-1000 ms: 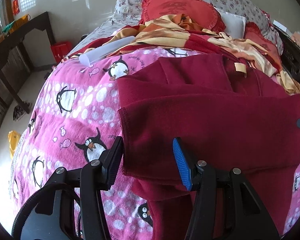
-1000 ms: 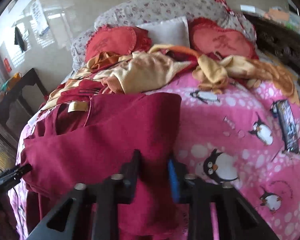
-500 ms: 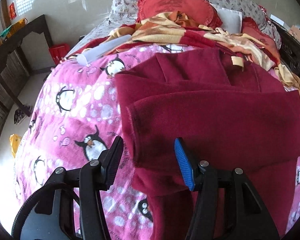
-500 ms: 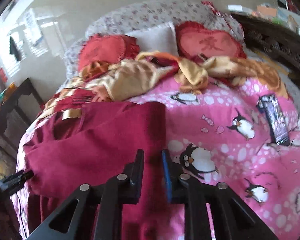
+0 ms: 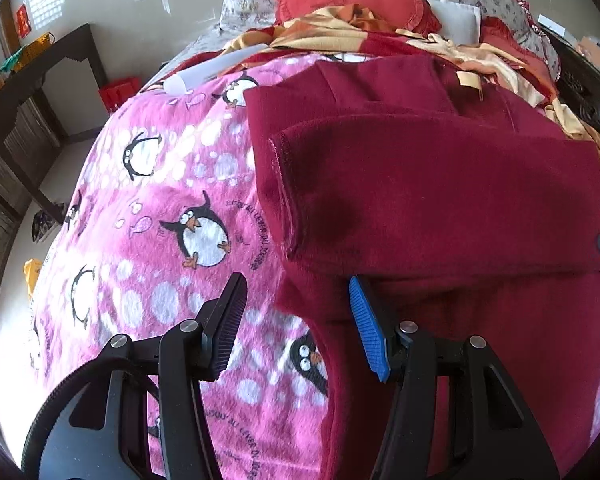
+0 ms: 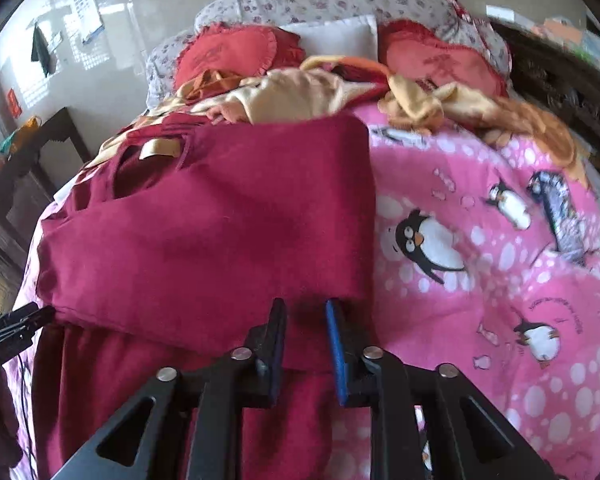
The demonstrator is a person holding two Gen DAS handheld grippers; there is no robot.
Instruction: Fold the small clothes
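Note:
A dark red garment (image 5: 440,184) lies on the pink penguin blanket (image 5: 160,168), its top layer folded over toward me. My left gripper (image 5: 296,316) is open just short of the fold's near left corner, with only the lower layer lying between its fingers. In the right wrist view the same garment (image 6: 220,232) fills the left half. My right gripper (image 6: 306,320) sits at the fold's near right corner, and its jaws are opening. The pads do not press on the cloth. The left gripper's tip (image 6: 16,322) shows at the far left.
A heap of yellow and orange clothes (image 6: 300,96) lies beyond the garment, with red heart cushions (image 6: 228,56) and floral pillows behind. A dark packet (image 6: 560,212) lies on the blanket at right. A white roll (image 5: 212,72) and a dark wooden table (image 5: 40,92) are at left.
The right jaws were shut on the garment's folded edge and have parted, letting it go. Both grippers have drawn back toward me, and the folded layer lies flat.

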